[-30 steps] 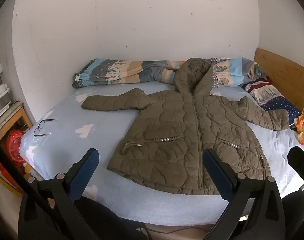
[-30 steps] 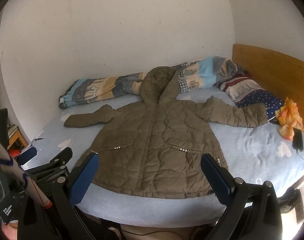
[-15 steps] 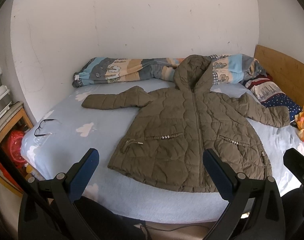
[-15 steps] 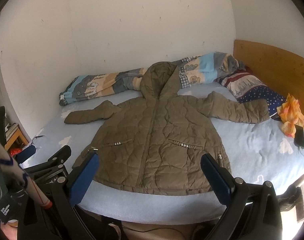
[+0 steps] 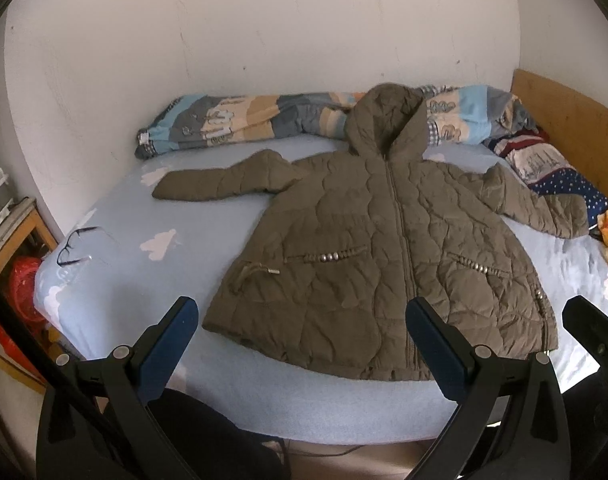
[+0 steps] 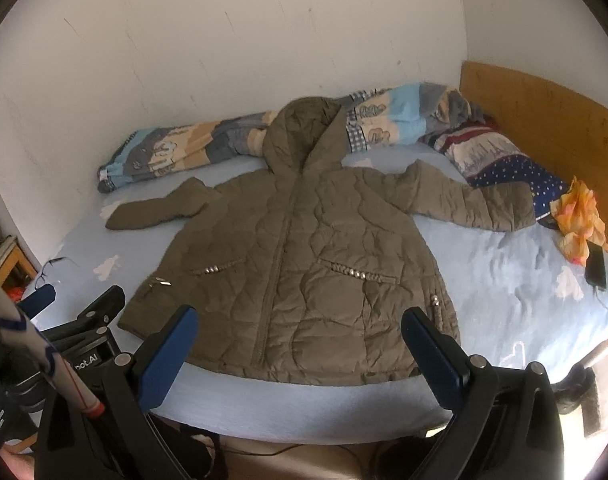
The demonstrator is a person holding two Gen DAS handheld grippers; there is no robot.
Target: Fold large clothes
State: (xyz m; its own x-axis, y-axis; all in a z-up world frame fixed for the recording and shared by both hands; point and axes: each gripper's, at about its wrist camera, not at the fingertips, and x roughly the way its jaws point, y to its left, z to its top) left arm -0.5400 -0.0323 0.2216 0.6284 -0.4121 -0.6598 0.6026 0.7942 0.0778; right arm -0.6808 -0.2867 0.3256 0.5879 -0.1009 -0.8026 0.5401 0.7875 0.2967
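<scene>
An olive quilted hooded jacket (image 5: 368, 248) (image 6: 300, 256) lies flat and zipped on the light blue bed (image 5: 144, 280) (image 6: 516, 304), both sleeves spread out, hood toward the wall. My left gripper (image 5: 304, 328) hovers open above the bed's near edge, before the jacket's hem, holding nothing. My right gripper (image 6: 300, 332) is open too, above the hem's middle, with nothing between its blue fingers (image 6: 168, 352). Low at the left of the right wrist view the left gripper (image 6: 76, 312) shows from the side.
A rolled patterned quilt (image 5: 264, 120) (image 6: 192, 148) lies along the wall behind the hood. Pillows (image 6: 504, 156) and a wooden headboard (image 6: 544, 112) stand at the right. Glasses (image 5: 74, 244) rest near the left edge; an orange cloth (image 6: 580, 220) and a phone (image 6: 596, 268) lie at the right.
Both grippers have moved forward and closer to the bed, so the jacket looks larger and its hem lies nearer the fingertips. Both stay open.
</scene>
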